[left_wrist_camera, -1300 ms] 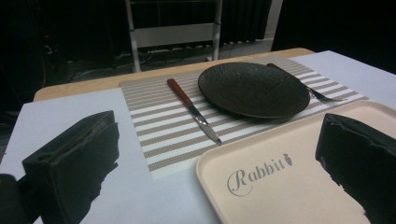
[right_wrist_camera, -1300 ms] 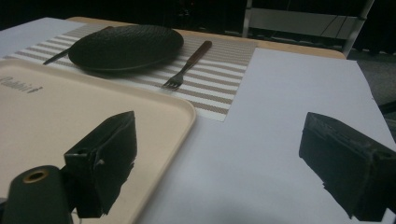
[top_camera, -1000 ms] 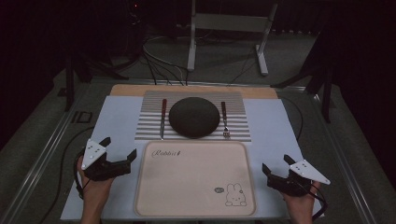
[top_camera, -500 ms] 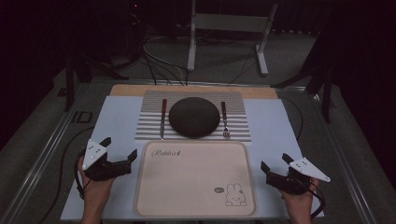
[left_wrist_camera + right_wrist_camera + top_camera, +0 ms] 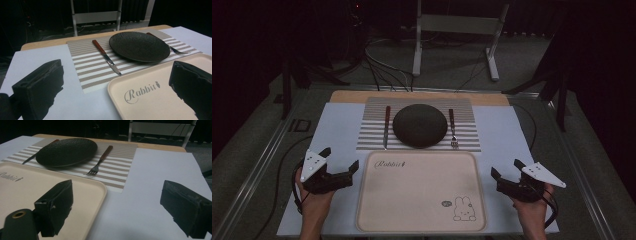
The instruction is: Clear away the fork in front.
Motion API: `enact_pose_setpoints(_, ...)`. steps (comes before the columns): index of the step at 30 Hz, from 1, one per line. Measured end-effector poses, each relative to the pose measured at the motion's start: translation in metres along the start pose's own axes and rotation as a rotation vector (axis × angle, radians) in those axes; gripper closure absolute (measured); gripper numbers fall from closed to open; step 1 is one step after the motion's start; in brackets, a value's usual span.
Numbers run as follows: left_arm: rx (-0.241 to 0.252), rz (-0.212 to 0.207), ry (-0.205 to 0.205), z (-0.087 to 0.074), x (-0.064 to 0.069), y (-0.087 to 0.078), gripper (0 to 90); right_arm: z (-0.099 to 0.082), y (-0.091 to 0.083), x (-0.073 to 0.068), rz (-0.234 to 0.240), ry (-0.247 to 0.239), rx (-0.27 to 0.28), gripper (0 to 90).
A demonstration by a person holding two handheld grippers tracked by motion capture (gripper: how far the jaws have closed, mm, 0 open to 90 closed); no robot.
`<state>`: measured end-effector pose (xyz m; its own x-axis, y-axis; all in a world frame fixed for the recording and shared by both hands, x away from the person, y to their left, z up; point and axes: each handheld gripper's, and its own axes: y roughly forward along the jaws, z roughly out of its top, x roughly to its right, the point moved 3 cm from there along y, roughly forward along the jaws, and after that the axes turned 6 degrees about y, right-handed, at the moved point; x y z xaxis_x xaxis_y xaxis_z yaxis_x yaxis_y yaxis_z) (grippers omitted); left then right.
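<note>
A beige tray (image 5: 422,220) printed "Rabbit" with a rabbit drawing lies at the table's near edge. Behind it a black plate (image 5: 419,125) rests on a striped placemat (image 5: 464,107), with a knife (image 5: 386,126) to its left and a fork (image 5: 452,129) to its right. My left gripper (image 5: 340,160) hovers at the tray's left edge, open and empty; its view takes in the knife (image 5: 106,57), plate (image 5: 139,46) and tray (image 5: 150,97). My right gripper (image 5: 507,169) is open and empty right of the tray, facing the fork (image 5: 99,161), the plate (image 5: 66,151) and the tray's corner (image 5: 87,187).
A white sheet (image 5: 507,135) covers the wooden tabletop under the placemat and tray. A metal stand (image 5: 454,27) and cables on the floor lie beyond the table's far edge. Bare white sheet lies on both sides of the tray.
Both grippers have drifted slightly inward toward the tray's sides. Nothing on the table has moved.
</note>
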<state>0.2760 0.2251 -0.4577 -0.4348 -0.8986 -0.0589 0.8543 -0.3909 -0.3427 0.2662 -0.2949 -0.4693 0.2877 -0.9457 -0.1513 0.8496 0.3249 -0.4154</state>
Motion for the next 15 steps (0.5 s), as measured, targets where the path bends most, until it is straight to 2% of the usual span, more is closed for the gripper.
enact_pose_setpoints(15, -0.011, 0.000, 0.003, -0.001, 0.000, 0.001, 0.2, 0.010, 0.015, -0.006, -0.027, -0.024, -0.031, 11.3)
